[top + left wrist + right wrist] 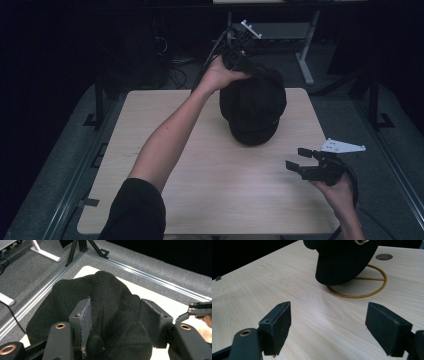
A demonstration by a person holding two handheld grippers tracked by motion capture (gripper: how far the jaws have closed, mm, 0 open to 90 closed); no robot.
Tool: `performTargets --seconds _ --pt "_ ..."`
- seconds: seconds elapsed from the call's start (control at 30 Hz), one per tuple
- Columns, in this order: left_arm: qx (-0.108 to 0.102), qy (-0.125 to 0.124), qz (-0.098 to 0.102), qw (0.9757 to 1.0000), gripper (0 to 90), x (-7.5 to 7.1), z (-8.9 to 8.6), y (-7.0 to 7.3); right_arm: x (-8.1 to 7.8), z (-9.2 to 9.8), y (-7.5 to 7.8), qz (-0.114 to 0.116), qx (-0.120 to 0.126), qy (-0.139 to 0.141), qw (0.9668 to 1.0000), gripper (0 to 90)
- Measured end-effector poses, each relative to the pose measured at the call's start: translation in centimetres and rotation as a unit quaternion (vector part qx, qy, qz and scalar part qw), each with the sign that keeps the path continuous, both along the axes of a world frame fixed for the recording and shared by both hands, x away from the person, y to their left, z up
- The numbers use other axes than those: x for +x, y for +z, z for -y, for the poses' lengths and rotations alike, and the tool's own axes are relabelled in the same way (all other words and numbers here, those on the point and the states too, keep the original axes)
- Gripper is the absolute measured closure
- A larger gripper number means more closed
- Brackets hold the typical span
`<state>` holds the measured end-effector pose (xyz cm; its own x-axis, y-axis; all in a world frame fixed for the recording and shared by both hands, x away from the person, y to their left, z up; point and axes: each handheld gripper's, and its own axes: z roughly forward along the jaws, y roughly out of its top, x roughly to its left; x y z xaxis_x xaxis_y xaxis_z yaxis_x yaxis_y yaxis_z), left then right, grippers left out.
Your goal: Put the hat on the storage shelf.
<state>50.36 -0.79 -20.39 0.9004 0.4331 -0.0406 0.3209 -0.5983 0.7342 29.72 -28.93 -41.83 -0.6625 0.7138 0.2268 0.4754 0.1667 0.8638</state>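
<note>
Black cap (253, 106) sits at the far middle of the wooden table (165, 110) in the high view, the left gripper (239, 44) at its back edge. In the left gripper view, the jaws stand apart over the cap's crown, not pressing it. In the right gripper view, the right gripper (327, 326) hangs spread and empty above the table, the cap resting on a brass ring stand (372, 291).
</note>
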Motion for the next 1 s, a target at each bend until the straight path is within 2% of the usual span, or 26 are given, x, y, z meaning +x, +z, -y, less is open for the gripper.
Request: performTargets --seconds 0.03,0.1,0.17,0.27,0.47,0.67,0.87,1.0 --pt "0.0 0.0 0.0 1.0 42.5 0.0 0.0 0.0 0.0 0.0 0.0 0.0 0.0 0.0 1.0 20.7" --pt "-0.017 0.006 0.002 0.9998 42.1 -0.5 -0.8 0.1 -0.1 -0.1 -0.1 0.0 -0.001 -0.005 1.0 20.8" --pt "-0.015 0.006 0.003 0.9999 41.3 -0.7 -1.1 0.0 -0.1 -0.1 -0.1 -0.001 -0.001 -0.005 1.0 20.8" --pt "-0.022 0.011 0.005 0.9997 40.6 -1.4 -2.3 -0.1 0.0 -0.2 -0.2 -0.002 -0.001 -0.005 1.0 20.4" --pt "-0.025 0.016 0.009 0.9995 39.9 -2.4 -4.1 -0.6 0.0 -0.6 -0.4 -0.001 -0.003 -0.004 1.0 20.4" --pt "-0.019 0.019 0.011 0.9996 38.0 -3.0 -5.5 -0.9 0.1 -0.8 -0.4 0.0 -0.002 -0.004 1.0 20.2" --pt "-0.034 0.023 0.007 0.9991 36.2 -3.9 -6.8 -1.3 0.1 -0.9 -0.5 0.0 -0.007 -0.009 0.9999 19.4" --pt "-0.034 0.02 0.008 0.9992 35.1 -4.3 -7.5 -1.5 0.1 -0.9 -0.4 0.001 -0.007 -0.011 0.9999 19.4"
